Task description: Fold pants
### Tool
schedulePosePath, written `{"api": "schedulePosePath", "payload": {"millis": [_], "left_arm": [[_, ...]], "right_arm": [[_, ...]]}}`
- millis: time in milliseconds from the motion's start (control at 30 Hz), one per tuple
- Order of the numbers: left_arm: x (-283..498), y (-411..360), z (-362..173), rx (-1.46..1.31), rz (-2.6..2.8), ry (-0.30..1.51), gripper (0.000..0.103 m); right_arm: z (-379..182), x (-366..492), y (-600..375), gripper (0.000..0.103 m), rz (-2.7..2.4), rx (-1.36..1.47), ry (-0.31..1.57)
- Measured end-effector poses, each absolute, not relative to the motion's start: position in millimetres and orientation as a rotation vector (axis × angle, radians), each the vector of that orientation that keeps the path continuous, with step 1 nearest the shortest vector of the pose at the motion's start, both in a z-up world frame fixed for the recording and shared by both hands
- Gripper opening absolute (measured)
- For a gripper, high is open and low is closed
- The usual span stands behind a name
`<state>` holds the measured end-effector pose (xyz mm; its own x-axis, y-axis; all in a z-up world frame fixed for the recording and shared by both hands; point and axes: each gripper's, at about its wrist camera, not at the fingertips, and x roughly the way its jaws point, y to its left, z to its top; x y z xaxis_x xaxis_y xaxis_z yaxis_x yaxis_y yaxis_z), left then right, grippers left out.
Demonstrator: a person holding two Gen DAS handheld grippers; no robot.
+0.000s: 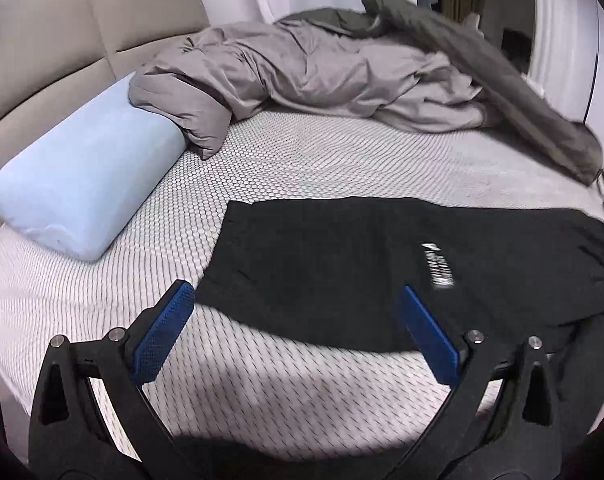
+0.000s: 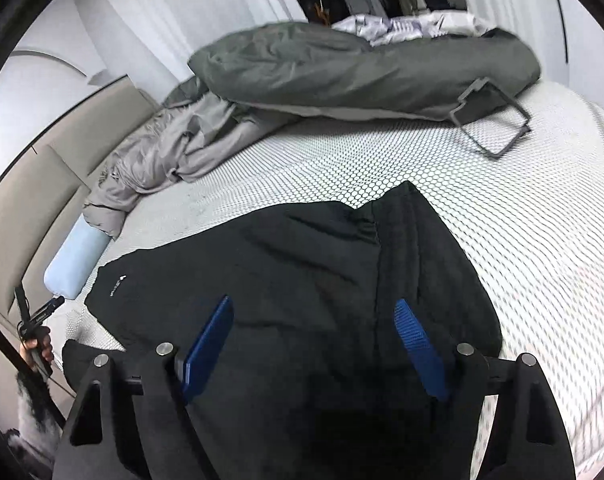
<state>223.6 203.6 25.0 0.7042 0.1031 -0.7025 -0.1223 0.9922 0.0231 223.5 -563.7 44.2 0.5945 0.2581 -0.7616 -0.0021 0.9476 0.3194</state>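
Black pants (image 1: 342,264) with a small white logo (image 1: 438,264) lie spread flat on the white dotted mattress (image 1: 302,152). My left gripper (image 1: 296,296) is open and empty, hovering over the near left edge of the pants; its blue pads (image 1: 166,332) stand wide apart. In the right wrist view the pants (image 2: 302,264) fill the lower middle, with the waistband end pointing away. My right gripper (image 2: 314,308) is open and empty just above the fabric. The left hand-held gripper (image 2: 38,320) shows at the far left.
A light blue bolster pillow (image 1: 90,184) lies at the left by the beige headboard (image 1: 42,52). A crumpled grey duvet (image 1: 322,68) and a dark green blanket (image 2: 362,64) are heaped at the back. A grey wire frame (image 2: 494,124) lies on the mattress (image 2: 522,220).
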Motion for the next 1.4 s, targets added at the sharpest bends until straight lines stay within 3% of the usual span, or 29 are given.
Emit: {"api": "schedulePosePath", "payload": {"millis": [267,433,600,633,667,700,733,767,800,833,1000,1133,1333,1400], "left_arm": [[300,257,-25,-0.110,0.121,0.938,0.097],[342,275,-57,-0.142,0.098,1.026,0.092],[379,277,-89,-0.137,0.167,1.089,0.063],[381,277,-91,-0.132,0.181,1.083,0.046],[386,278,-93,-0.124,0.193,1.074,0.033],[389,277,-93,-0.129,0.185,1.066,0.030],[393,278,-94,-0.132,0.180,1.057,0.023],[396,277,-95,-0.126,0.178,1.048,0.017],[397,276,-95,-0.122,0.178,1.043,0.015],[400,276,-96,-0.122,0.177,1.036,0.011],[421,272,-94,-0.131,0.208,1.002,0.008],[442,268,-105,-0.124,0.208,1.027,0.008],[449,270,-116,-0.130,0.200,1.029,0.008],[450,269,-120,-0.118,0.200,1.029,0.008]], "right_arm": [[-7,303,-595,0.074,0.075,0.289,1.100],[-21,316,-610,0.074,0.091,0.311,1.110],[-29,326,-616,0.074,0.107,0.344,1.120],[-31,329,-615,0.073,0.105,0.342,1.124],[-34,334,-614,0.068,0.096,0.334,1.130],[-37,336,-612,0.056,0.085,0.321,1.135],[-38,339,-608,0.050,0.069,0.298,1.143],[-41,343,-607,0.035,0.051,0.263,1.156],[-42,344,-604,0.007,0.045,0.246,1.161],[-42,347,-605,0.000,0.015,0.220,1.160],[-22,356,-611,0.000,-0.074,0.190,1.022],[-21,367,-618,0.002,-0.022,0.239,1.054],[-26,362,-642,0.011,0.023,0.284,1.071],[-23,359,-642,0.022,0.021,0.259,1.064]]}}
